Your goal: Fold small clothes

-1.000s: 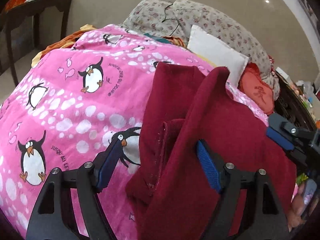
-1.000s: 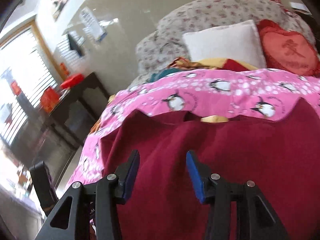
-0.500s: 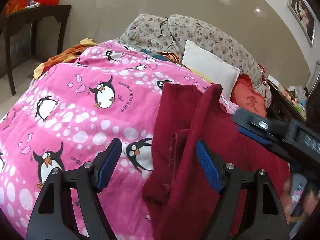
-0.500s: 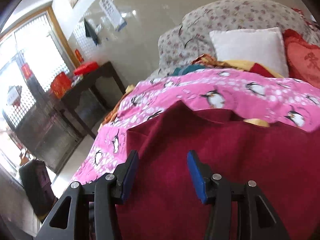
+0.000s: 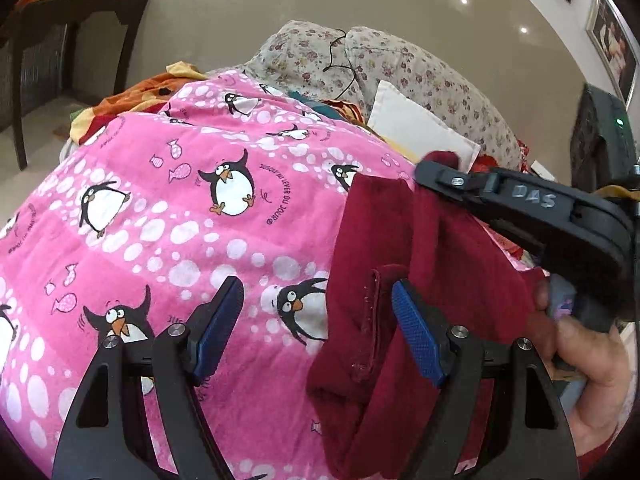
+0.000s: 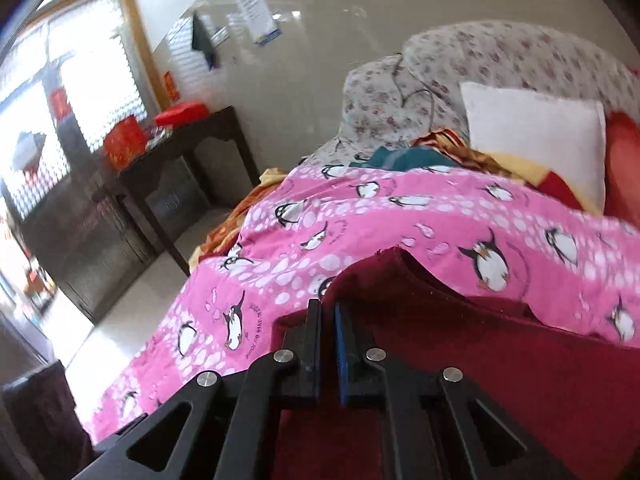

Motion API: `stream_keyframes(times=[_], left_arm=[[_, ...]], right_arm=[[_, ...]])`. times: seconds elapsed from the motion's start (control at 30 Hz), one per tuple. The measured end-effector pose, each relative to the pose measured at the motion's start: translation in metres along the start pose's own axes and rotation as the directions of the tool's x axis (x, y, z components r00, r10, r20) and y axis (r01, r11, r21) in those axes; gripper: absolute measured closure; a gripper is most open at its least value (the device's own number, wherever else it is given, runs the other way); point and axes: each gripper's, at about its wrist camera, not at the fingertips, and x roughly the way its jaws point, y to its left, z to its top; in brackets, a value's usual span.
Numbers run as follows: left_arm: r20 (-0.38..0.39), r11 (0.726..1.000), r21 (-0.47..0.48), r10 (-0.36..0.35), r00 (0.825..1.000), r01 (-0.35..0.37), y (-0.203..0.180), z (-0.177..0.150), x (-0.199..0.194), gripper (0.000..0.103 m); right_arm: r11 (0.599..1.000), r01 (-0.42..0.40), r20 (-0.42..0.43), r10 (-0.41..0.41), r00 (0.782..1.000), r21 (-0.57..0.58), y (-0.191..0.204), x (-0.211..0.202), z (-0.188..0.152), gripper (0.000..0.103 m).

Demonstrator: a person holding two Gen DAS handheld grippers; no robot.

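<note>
A dark red garment [image 5: 452, 264] lies partly folded on the pink penguin blanket [image 5: 168, 216], with a doubled hem at its near left edge. My left gripper [image 5: 316, 298] hovers open over that edge. Its right finger [image 5: 416, 336] is over the cloth and its left finger [image 5: 218, 320] over the blanket. My right gripper [image 5: 436, 172] reaches in from the right and is shut on the garment's far corner, a bit of cloth poking up past its tip. In the right wrist view, that right gripper [image 6: 327, 308] has its jaws together and the red garment [image 6: 500, 372] rises in a peak just beyond them.
A white pillow [image 5: 420, 128], floral bedding [image 5: 384, 60] and a red cushion [image 6: 624, 168] pile up at the head of the bed. Orange cloth [image 5: 140, 96] hangs off the far left side. A dark wooden table [image 6: 180, 152] with red boxes stands by the wall. A person's hand [image 5: 588, 364] grips the right tool.
The right gripper swept left across the garment and its jaws went from open to shut on the cloth's far corner, lifting it. The left gripper stayed open and drew back a little.
</note>
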Motion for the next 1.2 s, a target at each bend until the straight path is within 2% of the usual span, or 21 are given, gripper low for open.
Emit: stream_keyframes(times=[0.1,0.17,0.27,0.33,0.37,0.43,0.5,0.53,0.6,0.63,0.67,0.73,0.77,0.83,0.87,0.9,0.93,1.0,1.07,1.1,1.2], left_arm=[[-0.005,1.000,0.009,0.011,1.000,-0.011,-0.001,0.000,0.003,0.026],[-0.011,1.000,0.011,0.001,1.000,-0.001,-0.003,-0.001,0.005,0.026],[-0.022,0.999,0.011,-0.038,0.999,0.038,-0.005,-0.002,0.006,0.026],[-0.026,0.998,0.012,-0.067,0.997,0.067,-0.007,-0.002,0.006,0.026],[-0.032,0.997,0.011,-0.081,0.996,0.081,-0.008,-0.003,0.007,0.026],[-0.054,0.994,0.001,-0.108,0.993,0.109,-0.010,-0.004,0.010,0.026],[-0.058,0.992,-0.003,-0.129,0.990,0.129,-0.013,-0.005,0.011,0.026],[-0.056,0.991,-0.001,-0.134,0.989,0.135,-0.015,-0.005,0.010,0.026],[-0.053,0.986,-0.001,-0.164,0.985,0.164,-0.018,-0.005,0.010,0.026],[-0.053,0.981,-0.004,-0.192,0.980,0.192,-0.020,-0.005,0.009,0.026],[-0.052,0.976,-0.004,-0.218,0.975,0.218,-0.022,-0.004,0.008,0.025],[-0.030,0.970,0.029,-0.239,0.971,0.239,-0.030,-0.005,0.003,0.025],[-0.015,0.970,0.057,-0.234,0.972,0.235,-0.035,-0.006,0.001,0.024],[0.008,0.975,0.111,-0.196,0.981,0.194,-0.043,-0.008,-0.002,0.024],[0.016,0.979,0.135,-0.154,0.988,0.150,-0.045,-0.010,-0.001,0.024],[0.015,0.982,0.146,-0.123,0.992,0.119,-0.047,-0.011,0.001,0.024],[0.007,0.983,0.147,-0.110,0.994,0.108,-0.046,-0.011,0.004,0.024],[-0.017,0.985,0.129,-0.112,0.994,0.113,-0.043,-0.011,0.008,0.024],[-0.030,0.989,0.110,-0.101,0.994,0.104,-0.037,-0.010,0.012,0.024],[-0.034,0.990,0.102,-0.091,0.995,0.094,-0.035,-0.009,0.013,0.024],[-0.047,0.994,0.056,-0.091,0.995,0.093,-0.022,-0.007,0.014,0.024]], right_arm=[[0.999,-0.044,-0.072,0.045,0.996,0.025,-0.005,0.028,-0.007,0.093],[0.997,-0.065,-0.095,0.069,0.993,0.038,-0.011,0.031,-0.013,0.089],[0.987,-0.129,-0.052,0.134,0.990,0.092,-0.025,-0.009,-0.023,0.065],[0.988,-0.118,-0.008,0.120,0.993,0.096,-0.037,-0.046,-0.035,0.064],[0.992,-0.092,0.001,0.092,0.996,0.084,-0.042,-0.061,-0.041,0.064],[0.998,0.038,0.034,-0.040,0.999,0.059,-0.063,-0.097,-0.054,0.064],[0.987,0.146,0.074,-0.151,0.986,0.073,-0.089,-0.123,-0.061,0.064],[0.971,0.216,0.086,-0.225,0.971,0.103,-0.110,-0.137,-0.065,0.064],[0.943,0.296,0.079,-0.310,0.947,0.153,-0.140,-0.150,-0.070,0.064],[0.921,0.345,0.063,-0.361,0.930,0.180,-0.158,-0.153,-0.074,0.062],[0.904,0.383,0.029,-0.395,0.918,0.192,-0.174,-0.150,-0.077,0.056],[0.870,0.449,-0.097,-0.438,0.894,0.205,-0.202,-0.133,-0.086,0.057],[0.869,0.431,-0.113,-0.416,0.902,0.243,-0.212,-0.127,-0.095,0.056],[0.862,0.417,-0.039,-0.425,0.904,0.289,-0.207,-0.137,-0.101,0.056],[0.872,0.402,-0.009,-0.416,0.909,0.279,-0.197,-0.141,-0.097,0.056],[0.894,0.364,0.013,-0.380,0.925,0.261,-0.187,-0.143,-0.092,0.056],[0.935,0.271,0.048,-0.289,0.956,0.231,-0.170,-0.143,-0.083,0.056],[0.975,0.123,0.095,-0.142,0.985,0.184,-0.137,-0.138,-0.068,0.057],[0.997,0.017,0.089,-0.023,0.996,0.071,-0.097,-0.118,-0.051,0.059],[1.000,0.005,0.073,-0.006,0.997,0.015,-0.078,-0.105,-0.044,0.064],[0.997,0.005,0.039,-0.001,0.999,-0.082,-0.030,-0.058,-0.027,0.065]])
